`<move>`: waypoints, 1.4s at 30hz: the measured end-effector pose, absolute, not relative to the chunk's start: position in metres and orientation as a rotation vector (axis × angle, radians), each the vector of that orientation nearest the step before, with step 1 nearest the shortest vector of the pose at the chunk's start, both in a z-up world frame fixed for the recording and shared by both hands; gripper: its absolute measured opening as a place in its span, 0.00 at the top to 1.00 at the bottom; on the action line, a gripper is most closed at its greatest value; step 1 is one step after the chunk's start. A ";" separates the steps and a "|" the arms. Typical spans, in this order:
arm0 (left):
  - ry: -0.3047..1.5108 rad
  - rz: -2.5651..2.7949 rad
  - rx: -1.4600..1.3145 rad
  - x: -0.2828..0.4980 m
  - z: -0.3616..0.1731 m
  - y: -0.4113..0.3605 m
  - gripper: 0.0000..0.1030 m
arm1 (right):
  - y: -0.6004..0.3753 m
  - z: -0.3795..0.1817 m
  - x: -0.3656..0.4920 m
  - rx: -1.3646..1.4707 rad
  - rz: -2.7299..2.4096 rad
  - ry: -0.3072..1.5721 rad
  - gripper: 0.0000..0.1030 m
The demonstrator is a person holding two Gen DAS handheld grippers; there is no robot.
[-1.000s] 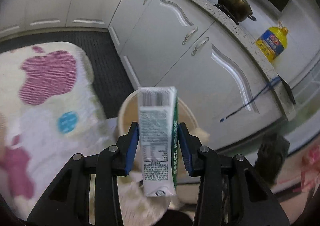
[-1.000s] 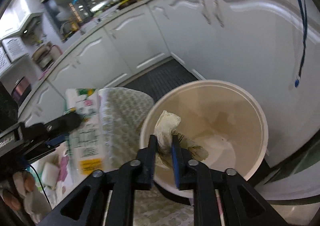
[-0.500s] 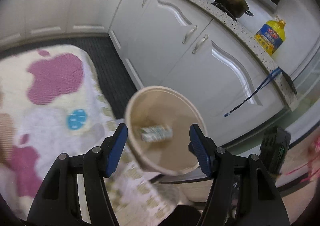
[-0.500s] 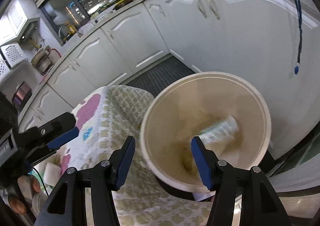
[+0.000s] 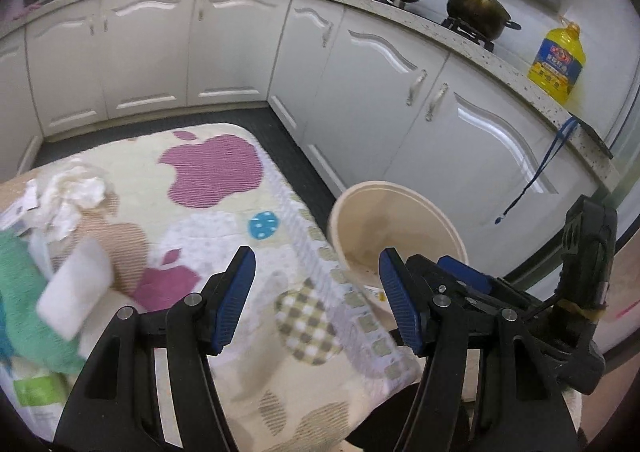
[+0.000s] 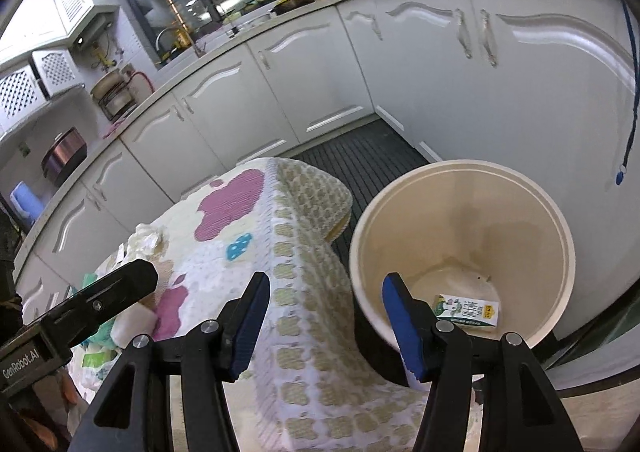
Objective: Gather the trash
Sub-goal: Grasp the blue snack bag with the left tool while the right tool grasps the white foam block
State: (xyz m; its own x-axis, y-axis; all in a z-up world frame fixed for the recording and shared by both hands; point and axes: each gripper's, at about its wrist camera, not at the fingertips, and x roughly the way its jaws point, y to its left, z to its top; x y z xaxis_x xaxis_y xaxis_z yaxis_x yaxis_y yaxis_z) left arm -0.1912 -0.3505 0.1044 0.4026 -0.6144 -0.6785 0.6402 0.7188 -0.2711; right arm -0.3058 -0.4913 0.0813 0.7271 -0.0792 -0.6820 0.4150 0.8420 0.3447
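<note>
A cream bin (image 6: 556, 219) stands on the floor beside the cloth-covered table (image 6: 296, 252); it also shows in the left wrist view (image 5: 360, 195). A milk carton (image 6: 468, 311) lies on the bin's bottom. My right gripper (image 6: 324, 316) is open and empty over the table edge and bin rim. My left gripper (image 5: 314, 292) is open and empty above the table edge. Crumpled tissue (image 5: 72, 191), a white block (image 5: 74, 292) and green cloth (image 5: 20, 292) lie on the table's left side. The right gripper's body (image 5: 580, 292) shows in the left wrist view.
White kitchen cabinets (image 5: 360, 91) curve around behind the table and bin. Pots (image 5: 476, 9) and a yellow oil bottle (image 5: 556, 59) stand on the counter. A blue cord (image 5: 536, 175) hangs off the counter edge above the bin. Dark floor mat (image 6: 360, 159) lies by the cabinets.
My left gripper opened and let the carton fall into the bin; my right gripper opened and let go of the crumpled tissue. Both have since pulled back toward the table.
</note>
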 end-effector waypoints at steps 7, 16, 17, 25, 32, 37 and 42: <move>0.806 -0.737 0.042 -0.195 0.111 -0.319 0.39 | -0.464 0.090 -0.296 0.468 -0.243 0.709 0.44; 0.800 -0.653 0.008 -0.193 0.114 -0.270 0.39 | -0.422 0.102 -0.281 0.416 -0.149 0.711 0.44; 0.801 -0.645 0.006 -0.193 0.114 -0.265 0.39 | -0.418 0.102 -0.279 0.411 -0.137 0.713 0.44; 0.811 -0.590 -0.035 -0.183 0.117 -0.208 0.39 | -0.388 0.103 -0.265 0.376 -0.052 0.726 0.44; 0.826 -0.573 -0.050 -0.176 0.111 -0.148 0.38 | -0.365 0.099 -0.247 0.357 0.035 0.752 0.43; 0.839 -0.565 -0.072 -0.172 0.103 -0.113 0.38 | -0.344 0.094 -0.228 0.357 0.112 0.782 0.43; 0.841 -0.547 -0.056 -0.163 0.094 -0.091 0.30 | -0.332 0.092 -0.204 0.391 0.175 0.797 0.32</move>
